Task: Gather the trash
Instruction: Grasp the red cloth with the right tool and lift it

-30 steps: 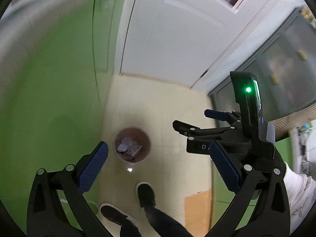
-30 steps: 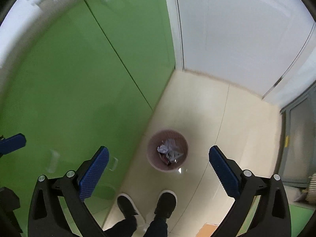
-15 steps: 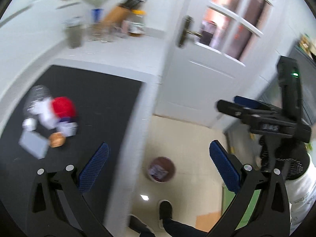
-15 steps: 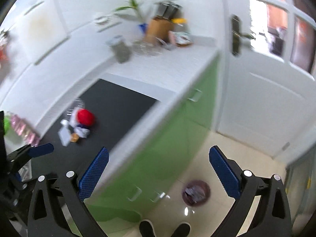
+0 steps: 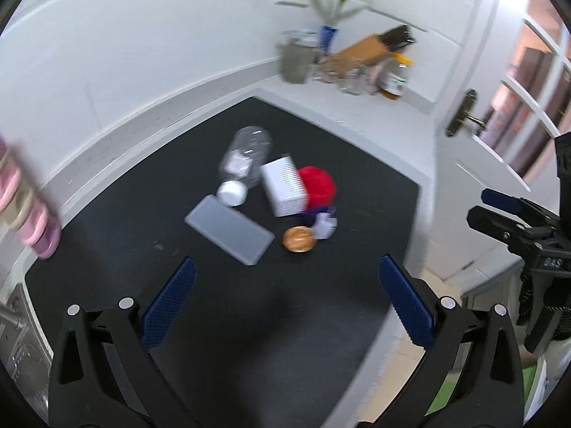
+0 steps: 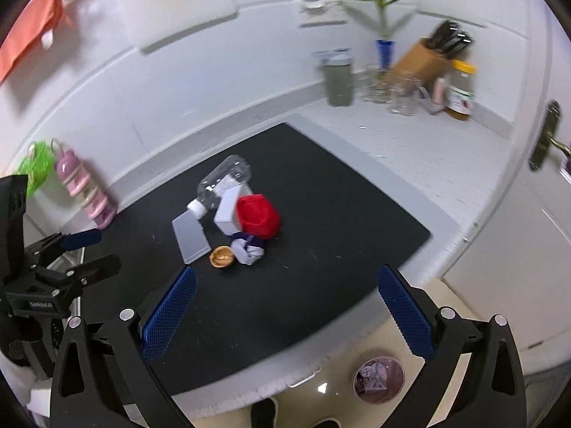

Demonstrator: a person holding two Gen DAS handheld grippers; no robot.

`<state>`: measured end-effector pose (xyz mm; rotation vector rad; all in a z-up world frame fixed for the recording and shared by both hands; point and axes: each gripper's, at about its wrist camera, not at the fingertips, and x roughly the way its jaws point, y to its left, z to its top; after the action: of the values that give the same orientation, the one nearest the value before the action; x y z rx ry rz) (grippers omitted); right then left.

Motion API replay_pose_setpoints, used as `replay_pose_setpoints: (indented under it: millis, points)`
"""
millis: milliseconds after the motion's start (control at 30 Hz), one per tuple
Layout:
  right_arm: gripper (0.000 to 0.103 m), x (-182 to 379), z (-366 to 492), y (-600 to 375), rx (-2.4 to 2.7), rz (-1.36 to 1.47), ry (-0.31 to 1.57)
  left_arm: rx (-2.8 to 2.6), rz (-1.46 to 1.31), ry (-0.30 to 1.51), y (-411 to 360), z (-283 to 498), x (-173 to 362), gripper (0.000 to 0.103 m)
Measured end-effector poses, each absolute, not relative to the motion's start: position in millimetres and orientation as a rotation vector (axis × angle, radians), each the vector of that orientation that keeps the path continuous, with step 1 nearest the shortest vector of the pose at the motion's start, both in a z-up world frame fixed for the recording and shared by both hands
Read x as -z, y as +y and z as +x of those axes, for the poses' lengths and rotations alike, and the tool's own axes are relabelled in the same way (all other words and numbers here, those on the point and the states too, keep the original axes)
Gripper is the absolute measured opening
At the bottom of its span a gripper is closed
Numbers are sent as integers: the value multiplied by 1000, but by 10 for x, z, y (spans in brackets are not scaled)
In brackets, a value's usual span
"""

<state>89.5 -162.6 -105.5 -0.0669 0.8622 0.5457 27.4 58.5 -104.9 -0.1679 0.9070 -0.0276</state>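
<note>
A pile of trash lies on the black mat [image 5: 321,303] [image 6: 339,214]: a clear plastic bottle [image 5: 248,155] [image 6: 223,182], a white ribbed box [image 5: 285,190] [image 6: 228,214], a red cup [image 5: 317,187] [image 6: 258,215], a flat grey card [image 5: 230,228] [image 6: 189,237], a brown round lid [image 5: 299,239] [image 6: 222,256] and a crumpled wrapper [image 5: 324,224] [image 6: 248,249]. My left gripper [image 5: 285,303] is open and empty above the mat's near side. My right gripper [image 6: 285,306] is open and empty over the mat's front edge. The pink trash bin [image 6: 378,378] stands on the floor below.
At the counter's back corner stand a knife block [image 6: 424,60], a jar [image 6: 460,89], glasses, a grey container [image 6: 337,78] and a plant. A pink bottle [image 6: 85,192] stands at the left. A white door with a handle [image 5: 464,114] is at the right.
Both grippers have swung up from the floor and bin to face the counter and the trash pile on the mat. Both stay open and empty.
</note>
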Motion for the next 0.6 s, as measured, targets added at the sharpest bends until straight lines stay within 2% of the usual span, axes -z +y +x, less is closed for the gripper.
replay_pose_setpoints:
  millis: [333, 600]
  points:
    - [97, 1445, 1507, -936, -601, -209, 933, -15, -227, 931, 931, 471, 1250, 100]
    - [97, 1852, 2060, -771, -574, -257, 1009, -30, -246, 948, 1086, 600, 1315, 100]
